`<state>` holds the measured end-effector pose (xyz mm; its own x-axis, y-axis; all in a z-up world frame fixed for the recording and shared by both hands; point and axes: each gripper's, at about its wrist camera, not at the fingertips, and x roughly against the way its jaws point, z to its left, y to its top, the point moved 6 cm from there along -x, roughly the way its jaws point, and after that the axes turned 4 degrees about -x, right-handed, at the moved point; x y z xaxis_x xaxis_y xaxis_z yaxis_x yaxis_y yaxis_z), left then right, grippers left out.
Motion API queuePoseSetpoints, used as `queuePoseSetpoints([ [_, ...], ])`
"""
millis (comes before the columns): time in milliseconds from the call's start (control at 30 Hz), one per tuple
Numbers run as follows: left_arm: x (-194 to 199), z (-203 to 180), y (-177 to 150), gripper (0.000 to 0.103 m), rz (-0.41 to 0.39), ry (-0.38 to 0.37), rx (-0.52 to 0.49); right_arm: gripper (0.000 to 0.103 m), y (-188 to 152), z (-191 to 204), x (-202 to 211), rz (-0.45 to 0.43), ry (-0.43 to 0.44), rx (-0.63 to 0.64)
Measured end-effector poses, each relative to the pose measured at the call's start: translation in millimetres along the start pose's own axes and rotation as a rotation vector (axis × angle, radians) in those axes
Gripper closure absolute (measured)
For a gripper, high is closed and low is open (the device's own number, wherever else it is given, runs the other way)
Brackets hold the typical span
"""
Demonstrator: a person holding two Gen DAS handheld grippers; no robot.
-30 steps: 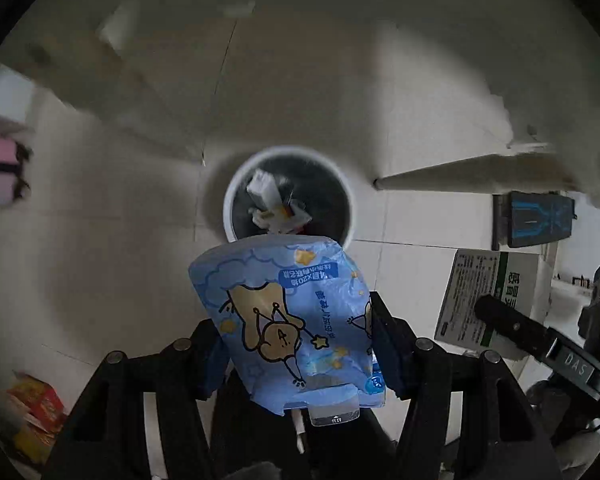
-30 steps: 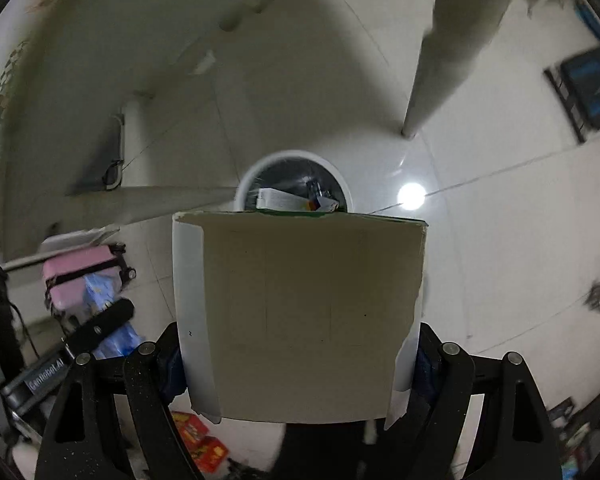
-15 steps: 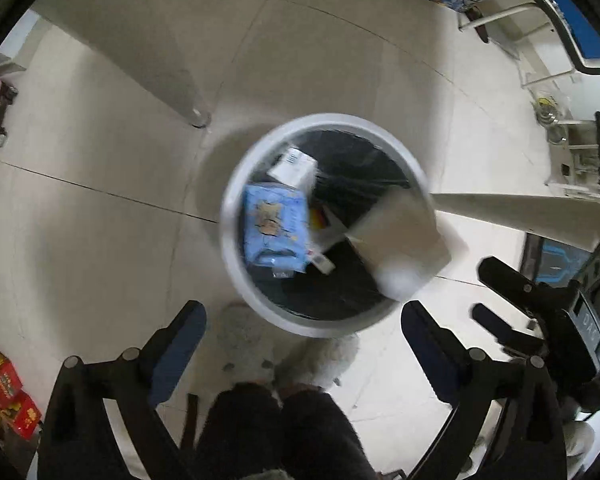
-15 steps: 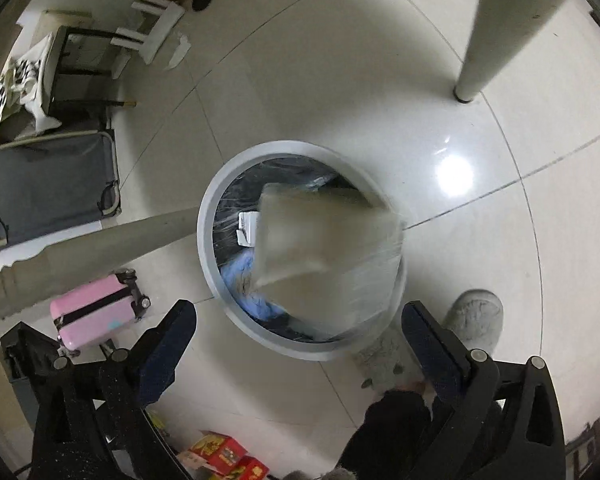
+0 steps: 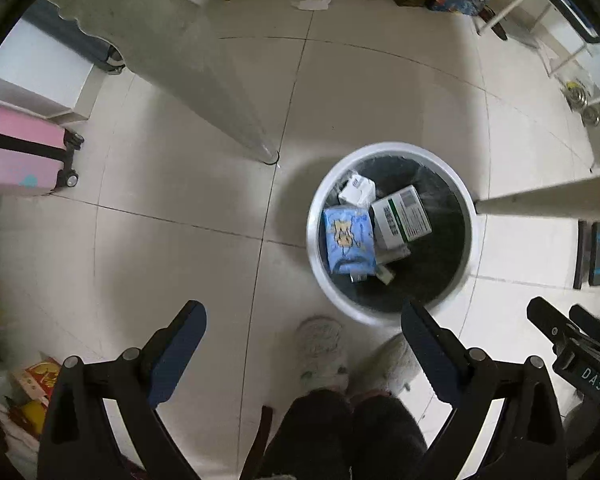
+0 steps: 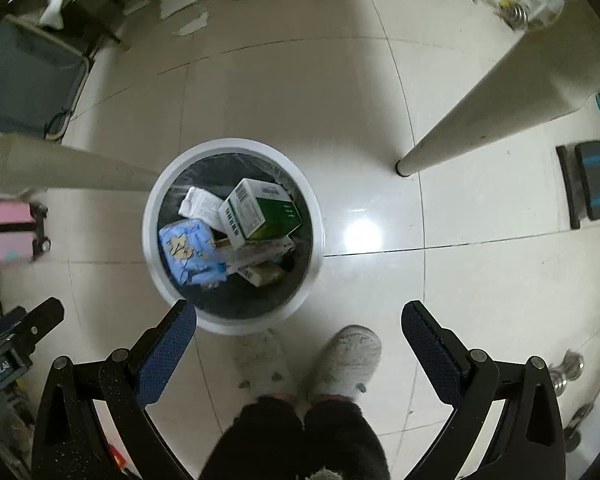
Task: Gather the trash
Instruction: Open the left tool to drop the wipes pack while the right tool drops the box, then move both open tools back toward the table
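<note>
A round white trash bin (image 5: 316, 216) (image 6: 150, 216) with a black liner stands on the tiled floor below both grippers. Inside it lie a blue cartoon pouch (image 5: 348, 246) (image 6: 188, 250), a green-and-white box (image 5: 402, 216) (image 6: 260, 212) and a small white carton (image 5: 356, 194) (image 6: 200, 202). My left gripper (image 5: 304, 320) hangs open and empty, pointing down, with the bin ahead and to its right. My right gripper (image 6: 300, 320) is also open and empty, with the bin ahead and to its left.
Table legs (image 5: 220, 92) (image 6: 480, 120) slant down near the bin. A pink suitcase (image 5: 20, 148) stands at the left. The person's slippers (image 6: 348, 360) and dark trouser legs (image 5: 340, 432) are just behind the bin. Boxes and clutter line the far wall.
Both grippers let go: the blue pouch left the left jaws and the box left the right jaws, both falling into the bin. Both jaws went wide and tilted to look straight down.
</note>
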<state>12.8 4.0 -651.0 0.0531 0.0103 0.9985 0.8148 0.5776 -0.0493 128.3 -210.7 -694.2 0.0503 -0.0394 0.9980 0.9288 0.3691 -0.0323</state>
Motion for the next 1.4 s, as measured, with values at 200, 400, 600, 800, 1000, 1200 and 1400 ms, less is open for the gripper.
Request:
queuePoseSetpoints([
  [200,39,-12,-23,0.003,0.014,-0.012,-0.049,0.000,-19,-1,55,0.001,-0.011,0.030],
  [400,102,-22,-38,0.003,0.004,-0.022,-0.088,0.000,-36,2,134,-0.023,-0.018,0.050],
  [600,182,-25,-49,0.003,-0.017,-0.055,-0.108,0.000,-51,7,226,-0.059,-0.003,0.049],
  [800,261,-22,-47,0.003,-0.088,-0.073,-0.137,0.000,-57,13,323,-0.109,0.004,0.032],
  [1000,325,-16,-28,0.003,-0.178,-0.059,-0.144,0.000,-49,21,406,-0.152,0.070,-0.003],
  [1200,366,-7,27,0.003,-0.276,-0.035,-0.084,0.000,5,35,460,-0.205,0.153,-0.038],
  [1400,387,2,121,0.003,-0.347,0.025,0.018,0.000,111,49,484,-0.249,0.144,-0.004],
])
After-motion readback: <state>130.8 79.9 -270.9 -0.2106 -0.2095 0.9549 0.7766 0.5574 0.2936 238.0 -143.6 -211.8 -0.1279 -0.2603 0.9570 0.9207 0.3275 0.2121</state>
